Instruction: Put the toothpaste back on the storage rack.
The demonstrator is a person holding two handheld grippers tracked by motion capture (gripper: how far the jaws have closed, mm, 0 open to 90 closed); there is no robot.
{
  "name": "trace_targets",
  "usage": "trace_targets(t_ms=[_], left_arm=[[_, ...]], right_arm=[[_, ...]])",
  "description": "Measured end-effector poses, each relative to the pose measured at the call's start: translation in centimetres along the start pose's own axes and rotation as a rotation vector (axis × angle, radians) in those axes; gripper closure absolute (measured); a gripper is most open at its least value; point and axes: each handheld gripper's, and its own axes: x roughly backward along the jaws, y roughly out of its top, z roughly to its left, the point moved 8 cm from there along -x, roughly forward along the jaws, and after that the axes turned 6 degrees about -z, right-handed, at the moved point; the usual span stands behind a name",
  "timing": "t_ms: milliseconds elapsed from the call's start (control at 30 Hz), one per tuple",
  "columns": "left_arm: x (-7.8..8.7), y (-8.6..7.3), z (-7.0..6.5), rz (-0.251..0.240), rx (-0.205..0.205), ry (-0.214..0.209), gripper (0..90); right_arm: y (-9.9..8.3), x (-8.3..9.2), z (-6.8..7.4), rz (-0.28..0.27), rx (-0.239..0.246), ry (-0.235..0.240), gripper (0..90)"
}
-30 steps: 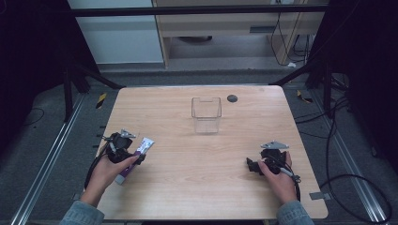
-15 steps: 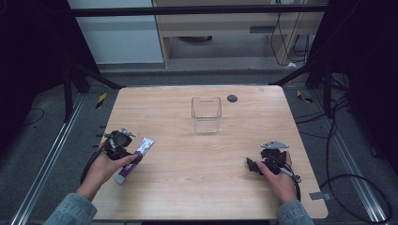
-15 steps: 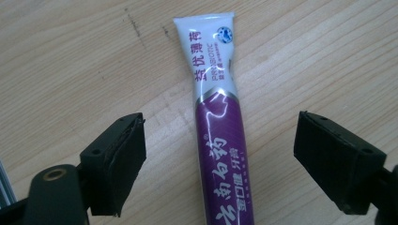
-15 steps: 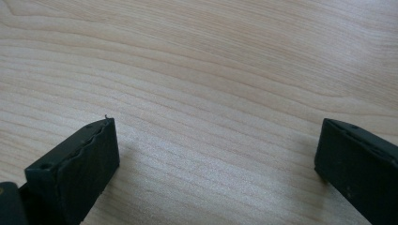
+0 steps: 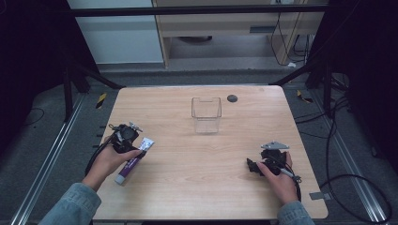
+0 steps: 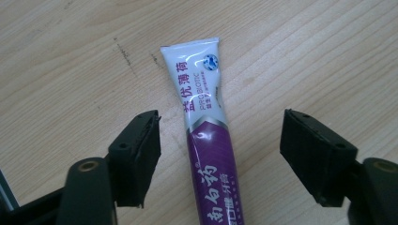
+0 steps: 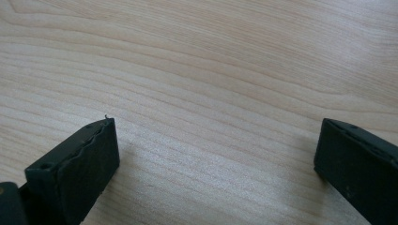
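A purple and white toothpaste tube (image 5: 133, 163) lies flat at the table's left, white crimped end pointing away from the person. My left gripper (image 5: 130, 145) is held low over it. In the left gripper view the tube (image 6: 206, 140) runs between the two black jaws, with a gap on each side. The left gripper (image 6: 219, 117) is open and its jaws have just been closing around the tube. My right gripper (image 5: 253, 165) rests near the table's right front, jaws pointing left. In the right gripper view it (image 7: 216, 126) stands open over bare wood.
A clear, empty square container (image 5: 205, 115) stands at the far middle of the wooden table (image 5: 197, 187). A small black round disc (image 5: 232, 98) lies near the far edge. Cables trail from both grippers toward the person.
The left hand and its gripper have shifted slightly toward the far side, over the tube. The tube and the right hand have stayed in place.
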Motion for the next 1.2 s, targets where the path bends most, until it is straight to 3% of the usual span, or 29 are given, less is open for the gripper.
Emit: trace_targets(t_ms=[167, 567, 900, 933, 1200], left_arm=[[-1.2, -0.2, -0.2, 0.050, 0.007, -0.018, 34.5], [-2.7, -0.4, 0.1, 0.113, -0.003, 0.001, 39.9], [-3.4, -0.8, 0.5, 0.127, 0.033, -0.009, 43.0], [-3.4, -0.9, 0.5, 0.127, 0.039, -0.010, 43.3], [-3.7, -1.0, 0.6, 0.145, 0.032, -0.016, 45.7]], right_arm=[[0.0, 0.0, 0.0, 0.000, 0.001, 0.000, 0.6], [0.0, 0.1, 0.1, 0.002, -0.008, 0.005, 0.6], [0.0, 0.1, 0.1, 0.003, -0.009, 0.006, 0.6], [0.0, 0.0, -0.1, -0.001, 0.008, -0.001, 0.6], [0.0, 0.1, 0.1, 0.004, -0.007, 0.007, 0.6]])
